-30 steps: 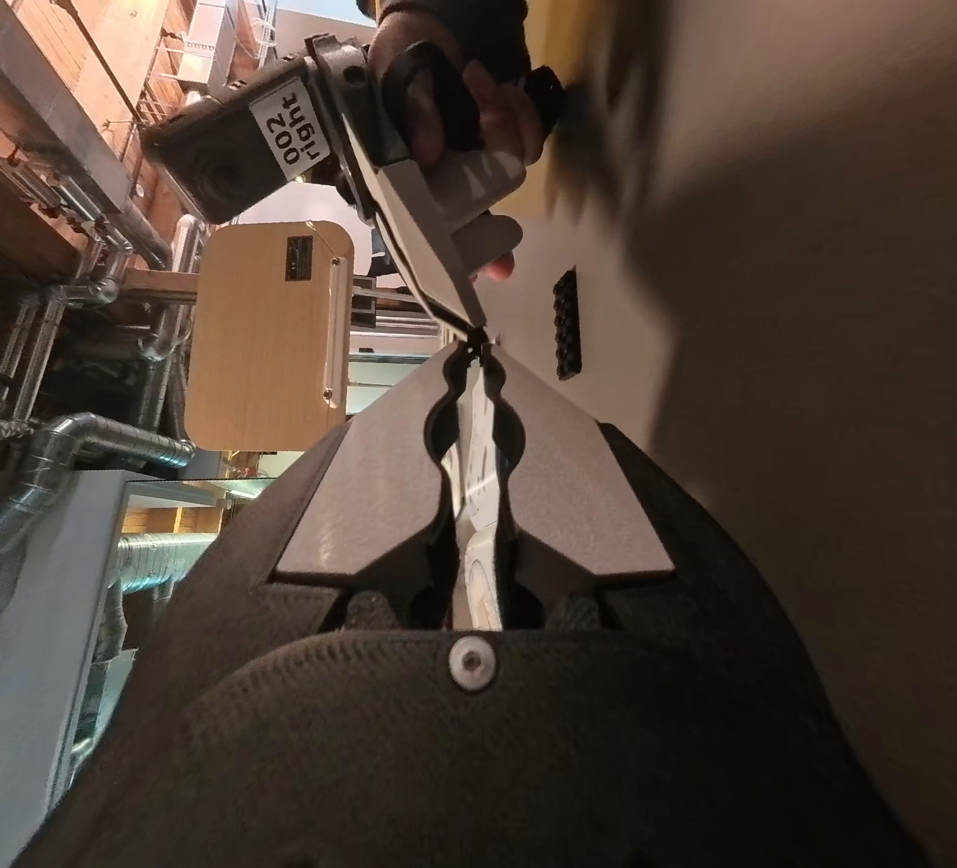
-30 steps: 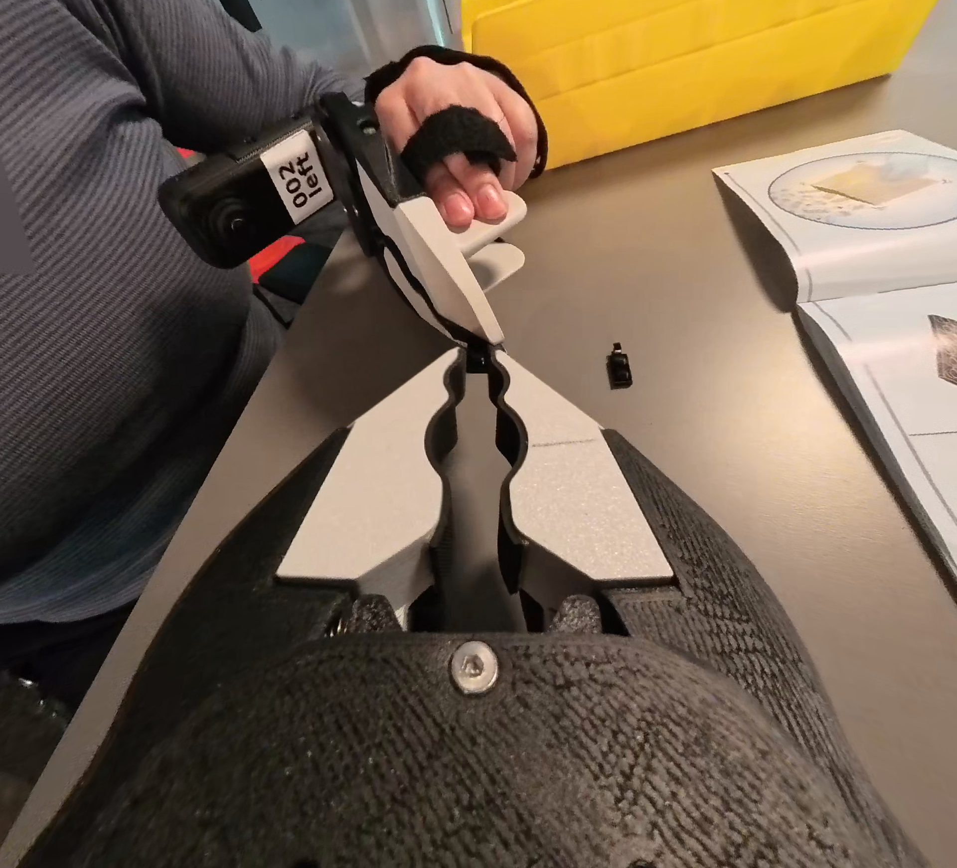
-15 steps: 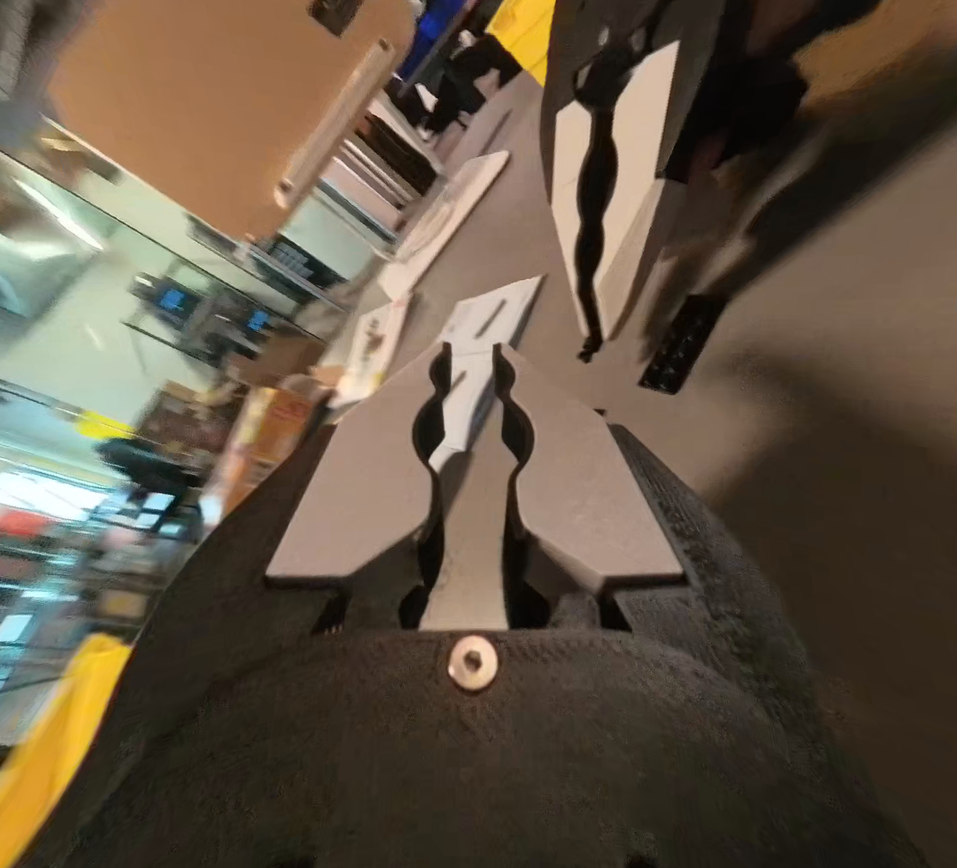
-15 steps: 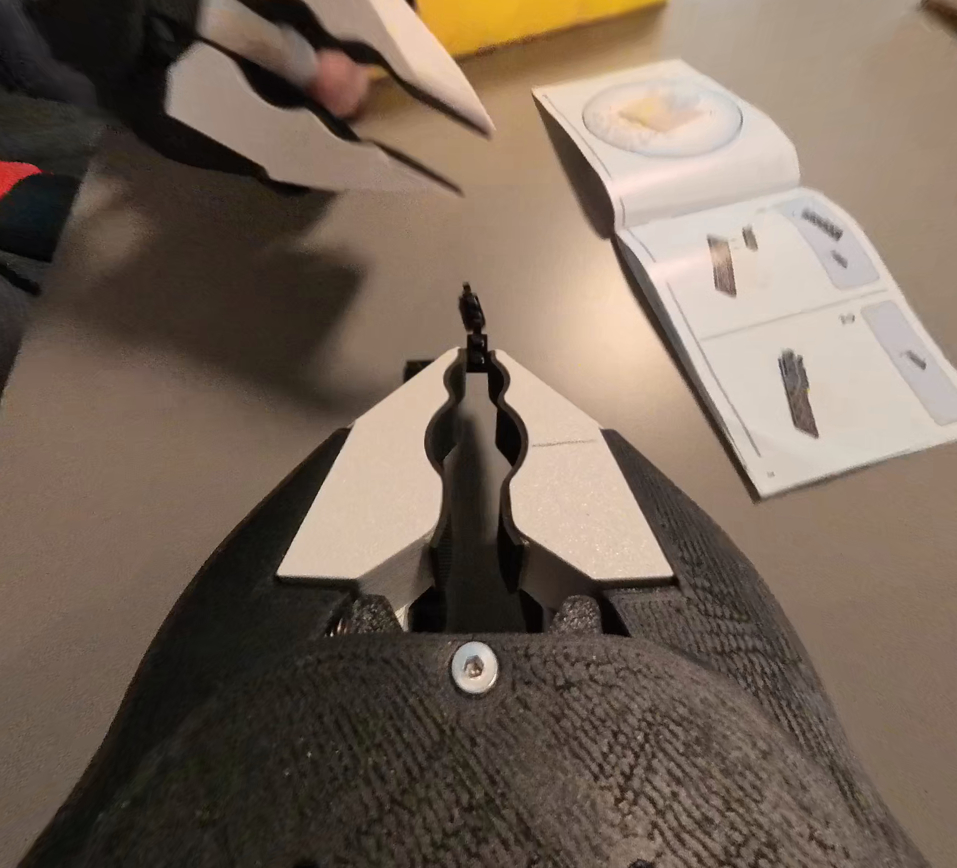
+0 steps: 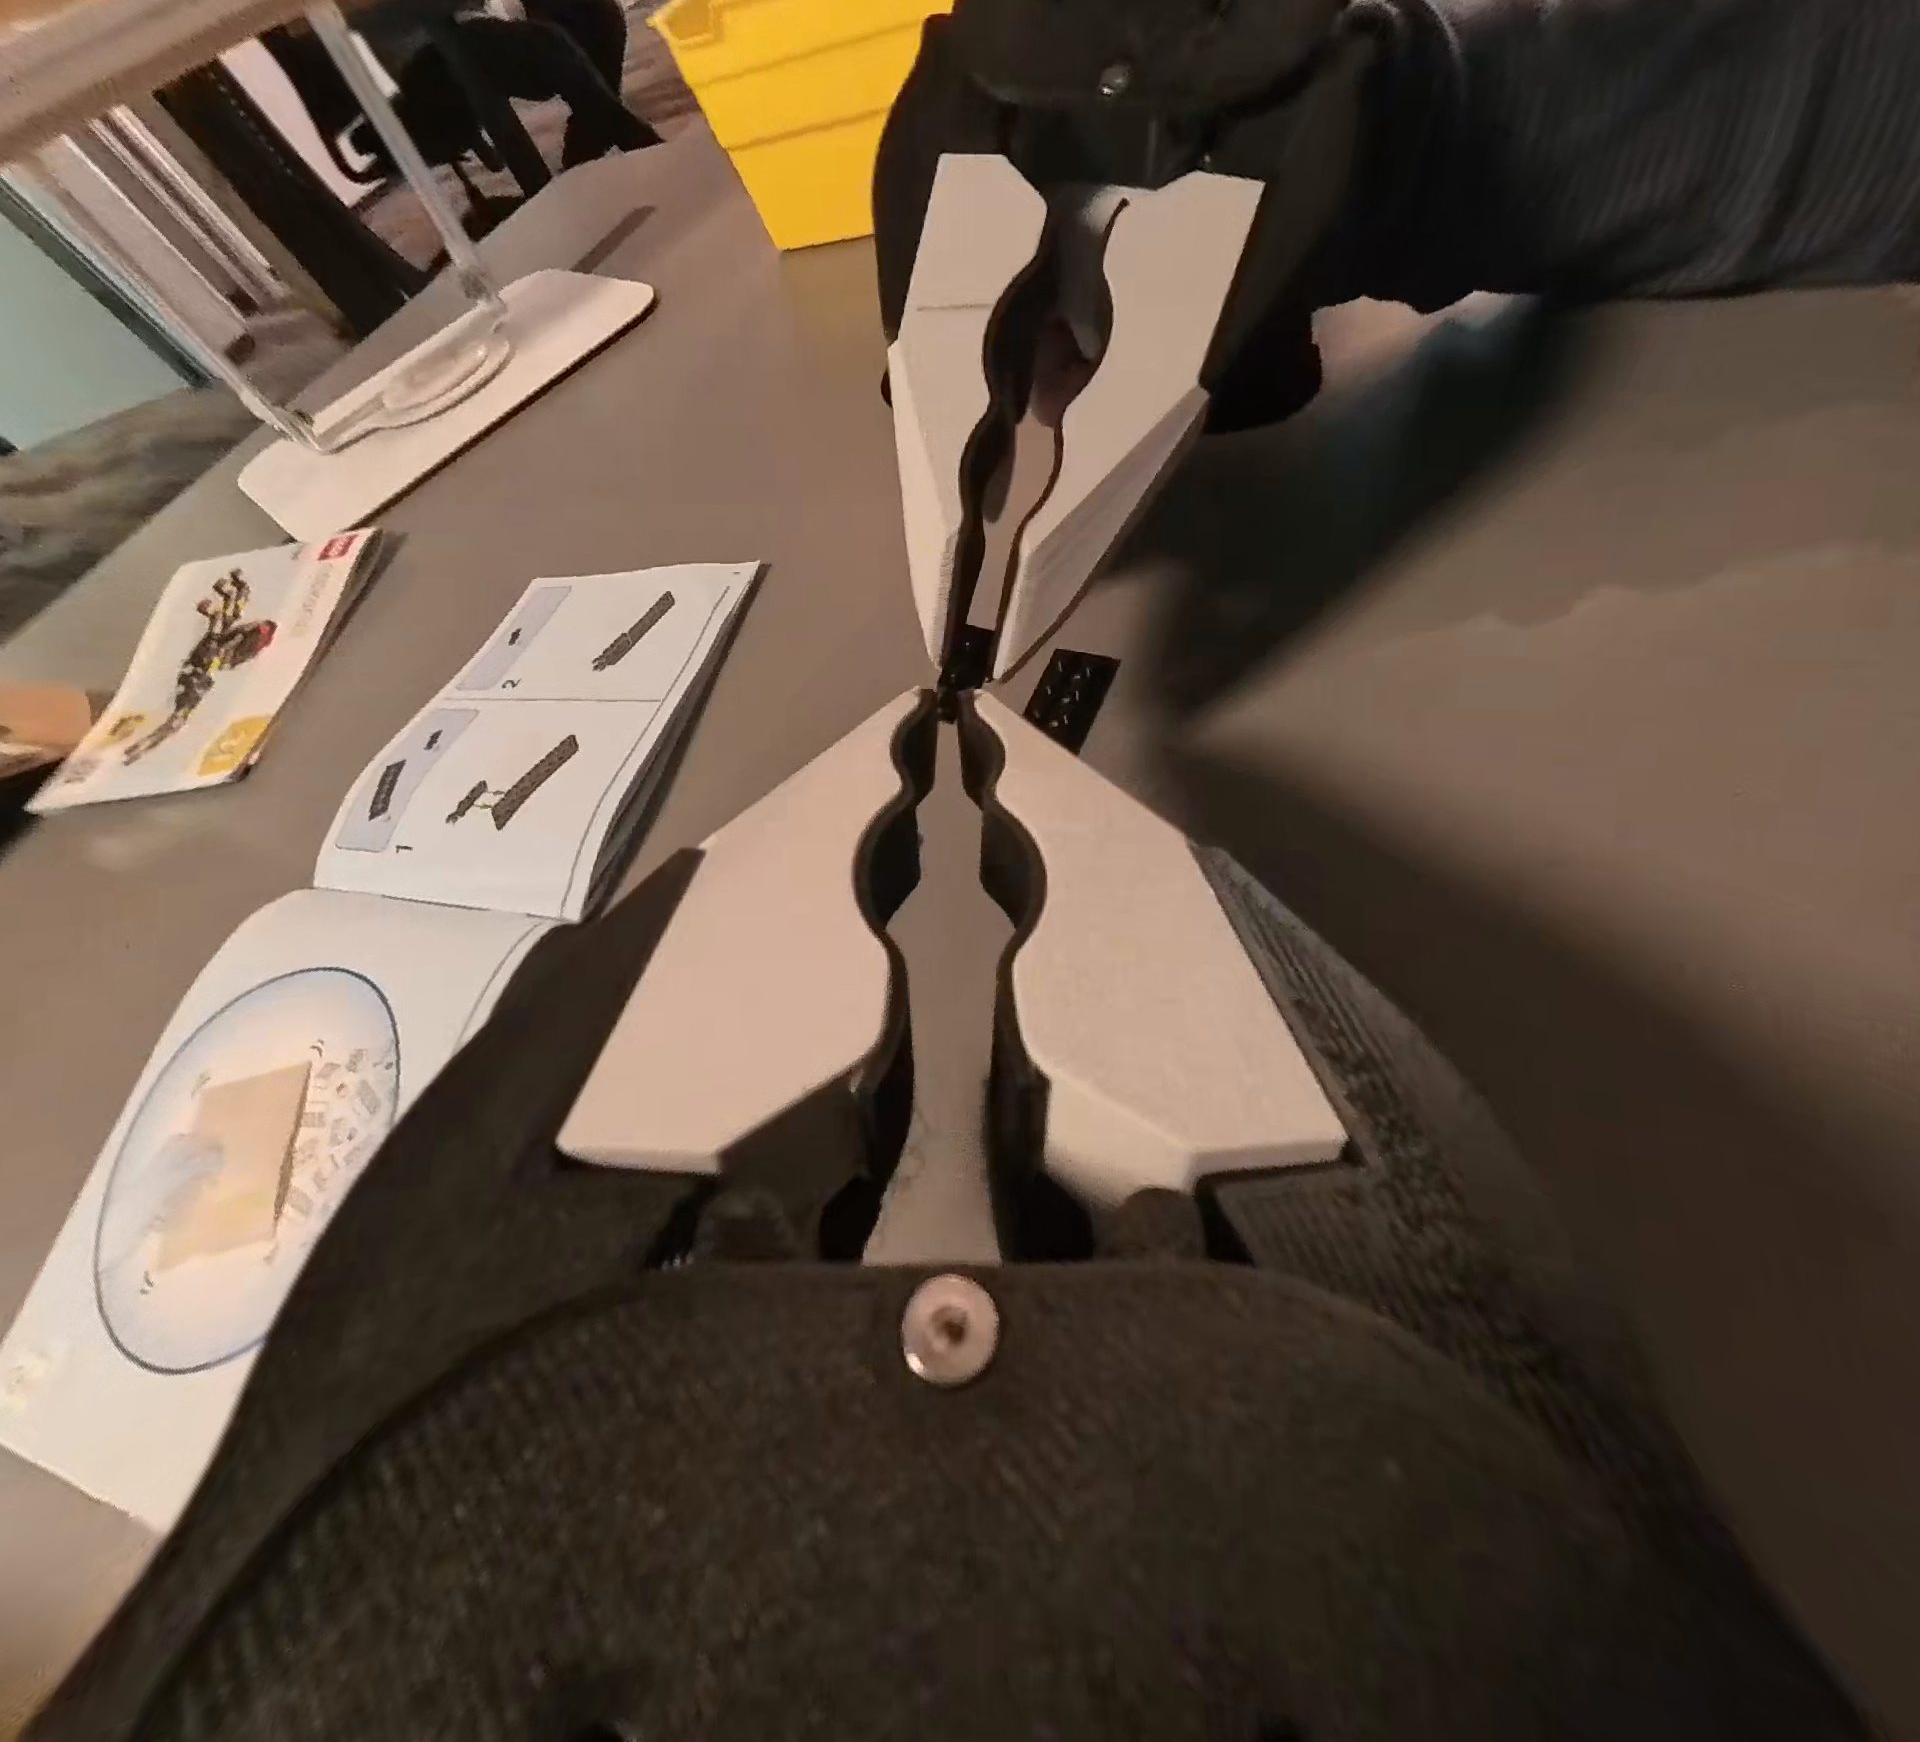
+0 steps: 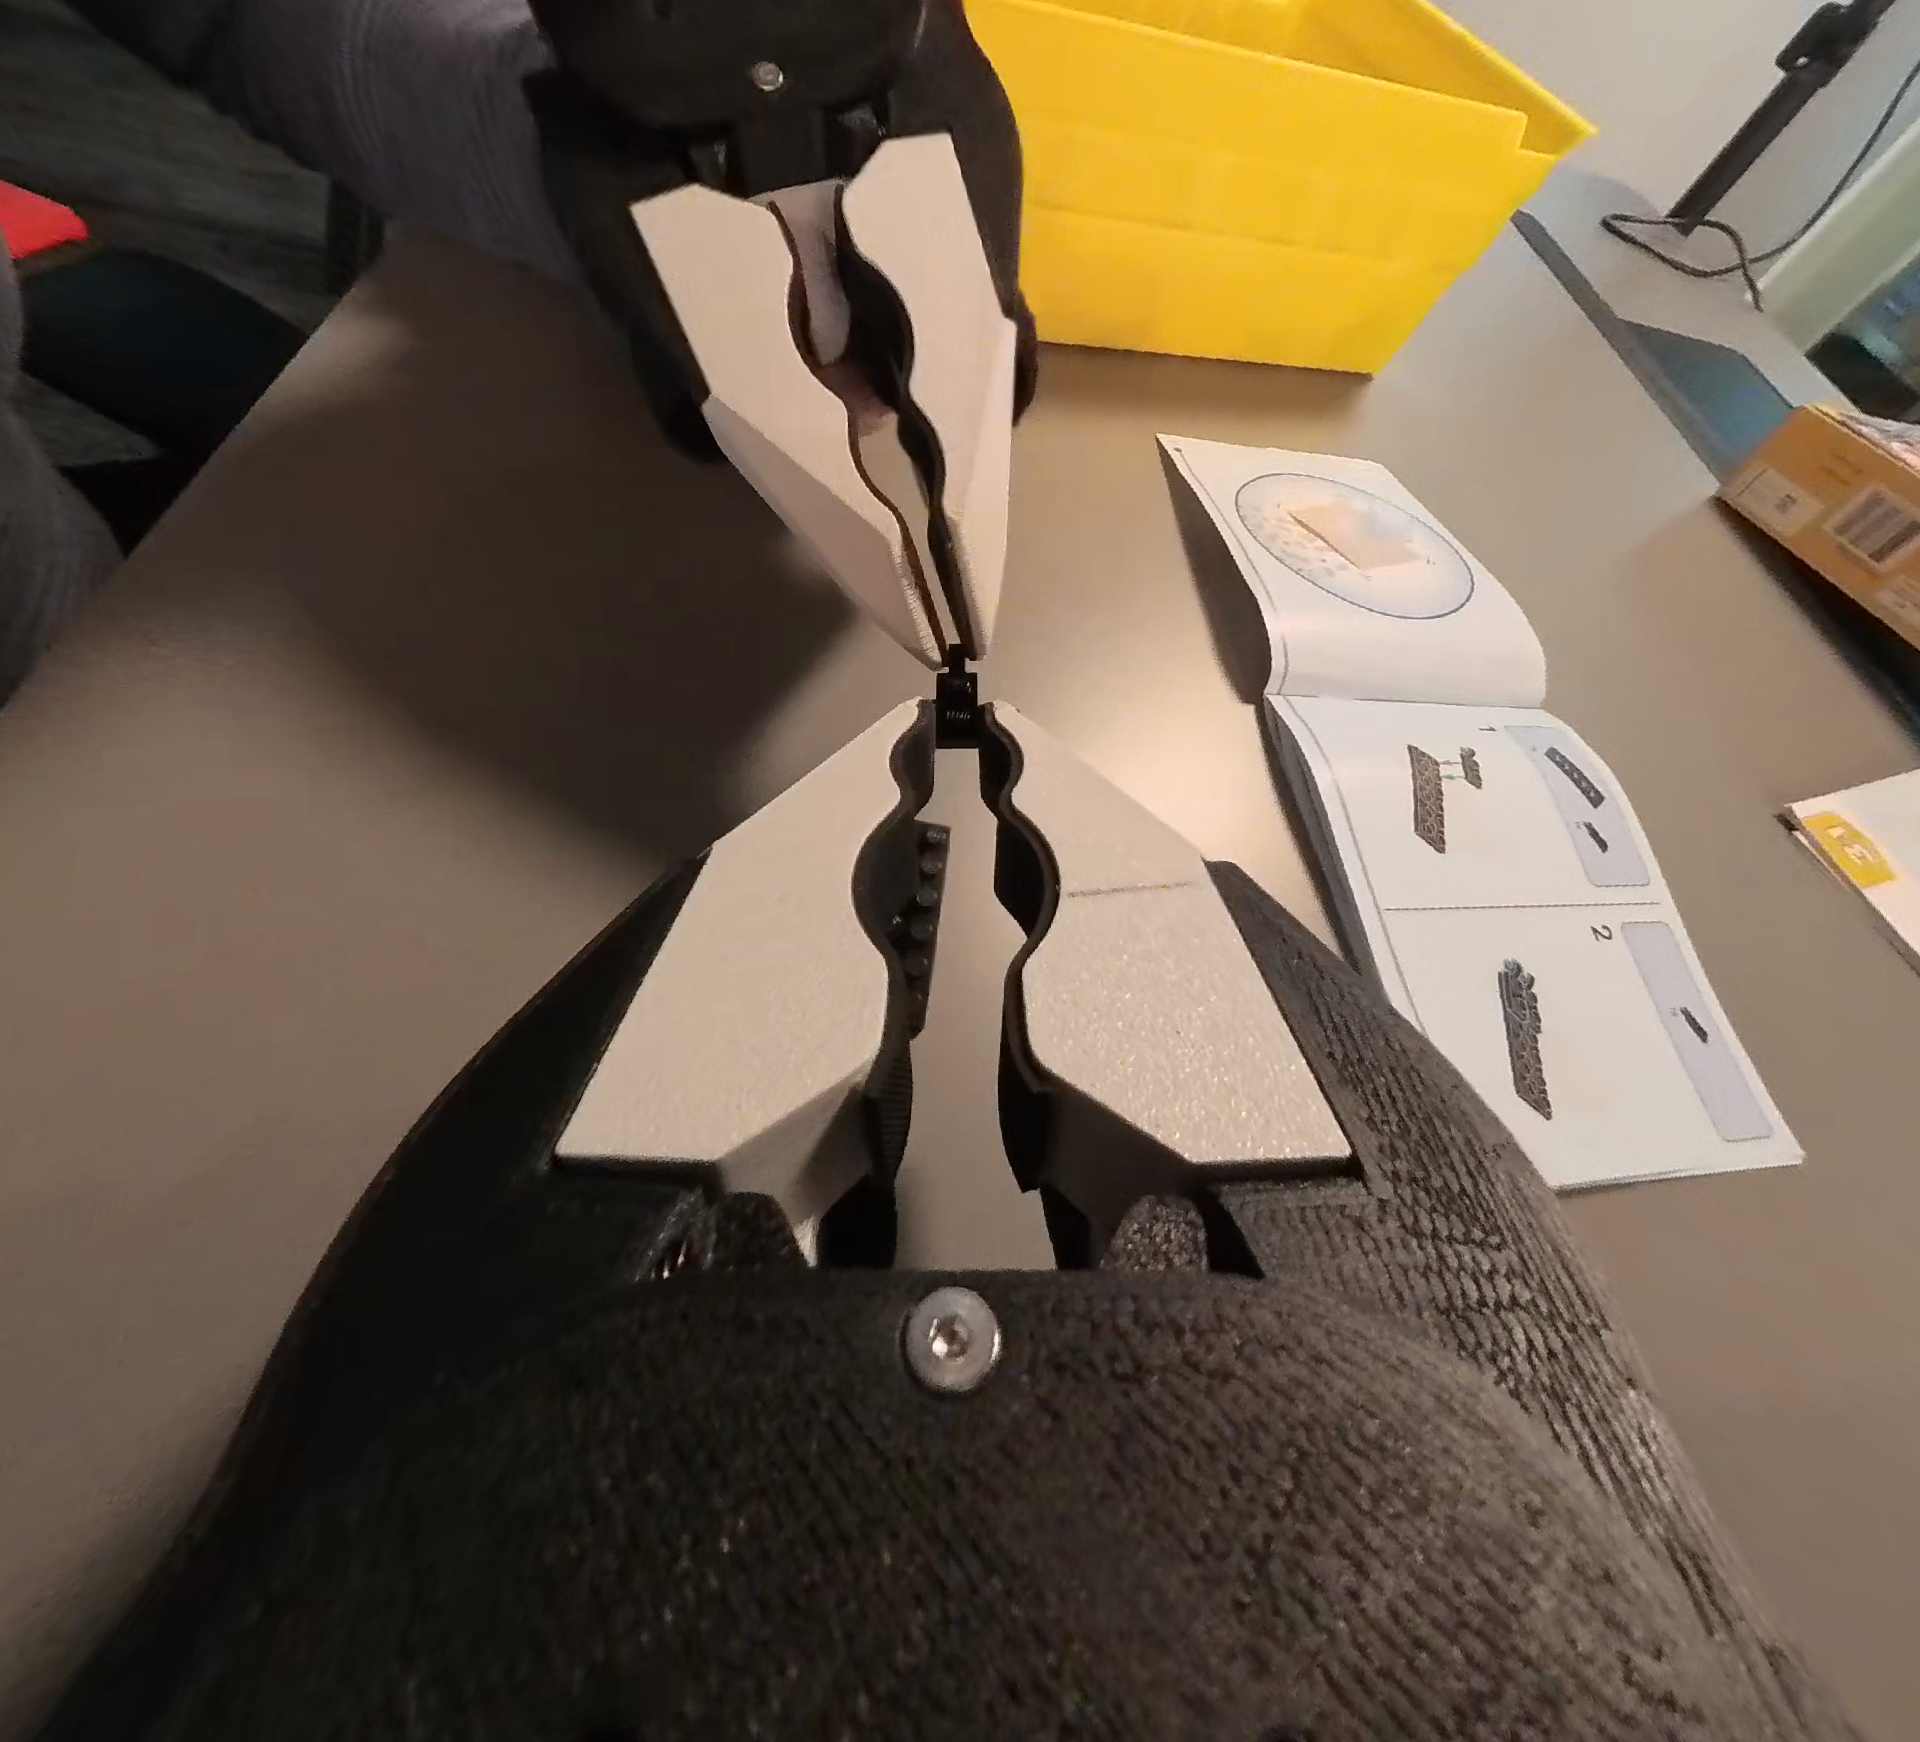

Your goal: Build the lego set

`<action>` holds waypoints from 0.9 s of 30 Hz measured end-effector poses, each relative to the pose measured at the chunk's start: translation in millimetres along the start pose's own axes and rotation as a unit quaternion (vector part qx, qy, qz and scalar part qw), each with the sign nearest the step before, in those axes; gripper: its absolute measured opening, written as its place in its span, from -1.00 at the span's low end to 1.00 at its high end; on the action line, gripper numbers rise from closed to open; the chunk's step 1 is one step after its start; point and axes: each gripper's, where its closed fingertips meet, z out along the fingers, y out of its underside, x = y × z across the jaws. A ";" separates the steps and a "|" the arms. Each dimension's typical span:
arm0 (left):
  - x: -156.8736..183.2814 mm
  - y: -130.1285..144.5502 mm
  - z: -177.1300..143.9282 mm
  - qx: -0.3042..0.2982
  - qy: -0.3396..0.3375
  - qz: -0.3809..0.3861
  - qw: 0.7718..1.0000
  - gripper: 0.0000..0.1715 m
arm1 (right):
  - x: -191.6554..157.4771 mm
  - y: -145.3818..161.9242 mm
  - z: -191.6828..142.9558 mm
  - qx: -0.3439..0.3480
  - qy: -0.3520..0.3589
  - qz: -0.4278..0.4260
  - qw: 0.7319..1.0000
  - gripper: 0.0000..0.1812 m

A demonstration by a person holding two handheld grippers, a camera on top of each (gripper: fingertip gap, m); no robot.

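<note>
Now right gripper (image 6: pixel 957 724) tip-to-tip with left gripper (image 5: pixel 948 705).

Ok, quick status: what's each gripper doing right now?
Left gripper: closed, tips pinching one end of a small black lego piece.
Right gripper: closed on the same small black lego piece, tip to tip with the left.

Your left wrist cam looks along its own tongs (image 5: pixel 948 705), low over the bench (image 5: pixel 1455 757), facing the right tongs (image 5: pixel 971 653) close up. Your right wrist cam mirrors that, facing the left tongs (image 6: pixel 951 648). Both share the tip-to-tip meeting point, the open booklet (image 5: pixel 540 726) (image 6: pixel 1496 882) and the yellow bin (image 5: pixel 831 61) (image 6: pixel 1247 165).
</note>
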 end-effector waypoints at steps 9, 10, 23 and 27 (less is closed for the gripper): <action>3.0 -0.8 1.0 0.003 0.002 0.018 1.000 -0.96 | -3.3 0.0 -1.3 0.002 -0.015 0.013 1.000 -0.94; 3.4 -0.2 1.0 0.001 0.003 0.018 1.000 -0.96 | -4.2 0.4 -1.0 0.001 -0.018 0.014 1.000 -0.93; -7.3 16.9 0.6 -0.065 0.026 -0.073 0.995 -0.98 | -5.7 49.6 -2.1 -0.169 -0.010 0.073 0.983 -0.61; -2.7 23.0 3.4 -0.080 0.029 -0.053 0.995 -0.98 | -12.7 50.7 -1.7 -0.183 -0.024 0.085 0.979 -0.66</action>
